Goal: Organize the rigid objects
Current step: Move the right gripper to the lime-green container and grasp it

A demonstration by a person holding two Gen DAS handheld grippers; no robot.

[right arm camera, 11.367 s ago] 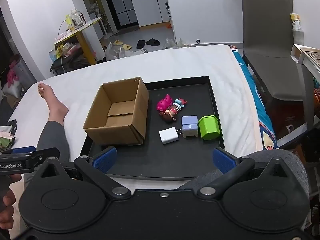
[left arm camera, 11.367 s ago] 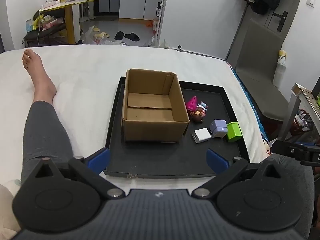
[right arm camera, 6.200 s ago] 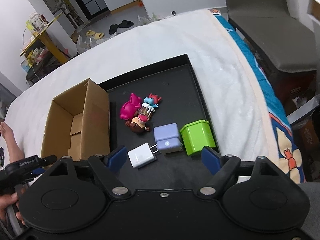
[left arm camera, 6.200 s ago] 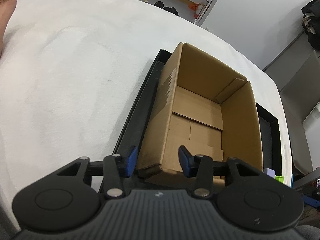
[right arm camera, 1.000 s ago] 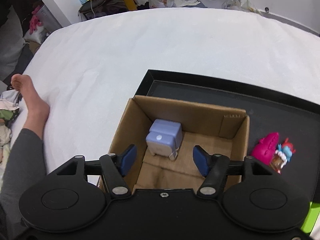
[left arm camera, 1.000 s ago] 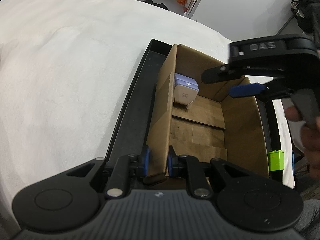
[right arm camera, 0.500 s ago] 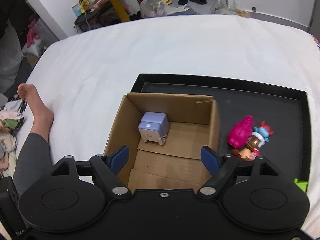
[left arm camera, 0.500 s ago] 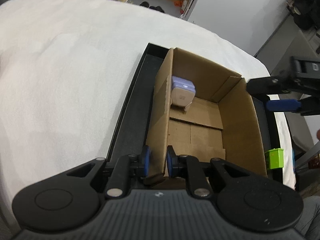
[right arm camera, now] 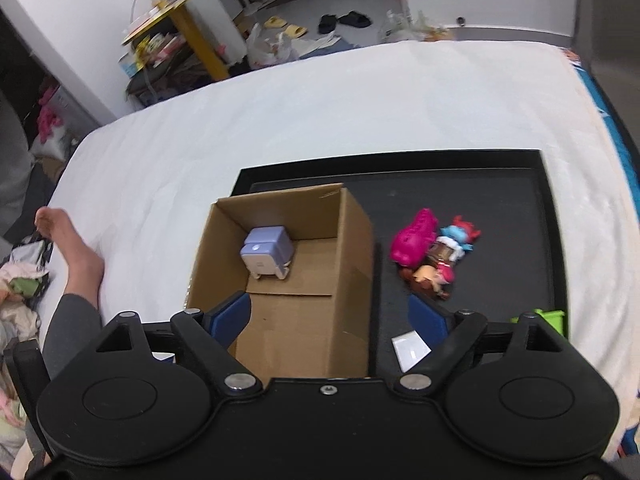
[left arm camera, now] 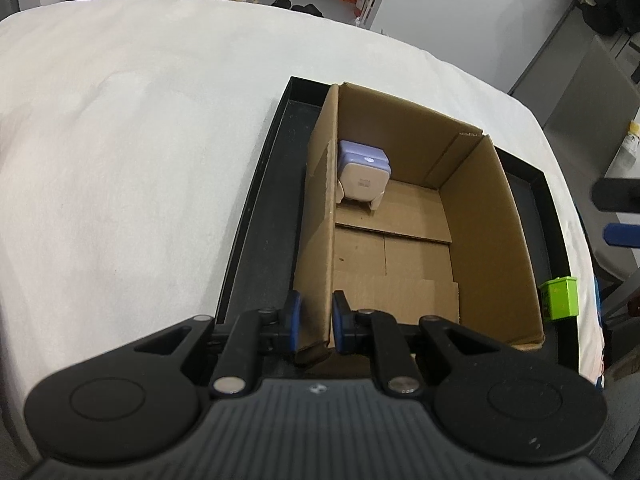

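An open cardboard box point(left arm camera: 404, 208) point(right arm camera: 320, 300) stands on a black tray point(left arm camera: 264, 216) point(right arm camera: 500, 184). A lilac charger point(left arm camera: 362, 176) point(right arm camera: 266, 252) lies in the box's far left corner. My left gripper point(left arm camera: 315, 322) is shut on the box's near left wall. My right gripper point(right arm camera: 330, 316) is open and empty, above the box's near right part. A pink toy point(right arm camera: 412, 238), a doll figure point(right arm camera: 438, 266), a white charger point(right arm camera: 410, 346) and a green box point(left arm camera: 559, 298) point(right arm camera: 550, 316) lie on the tray right of the box.
The tray sits on a white bed point(left arm camera: 120, 160). A person's leg and bare foot point(right arm camera: 74, 248) rest on the bed left of the tray. A grey chair point(left arm camera: 592, 92) stands beyond the bed's right side.
My right gripper has pulled back and to the right from over the box, empty. The lilac charger stays in the box. My left gripper keeps its hold on the box wall.
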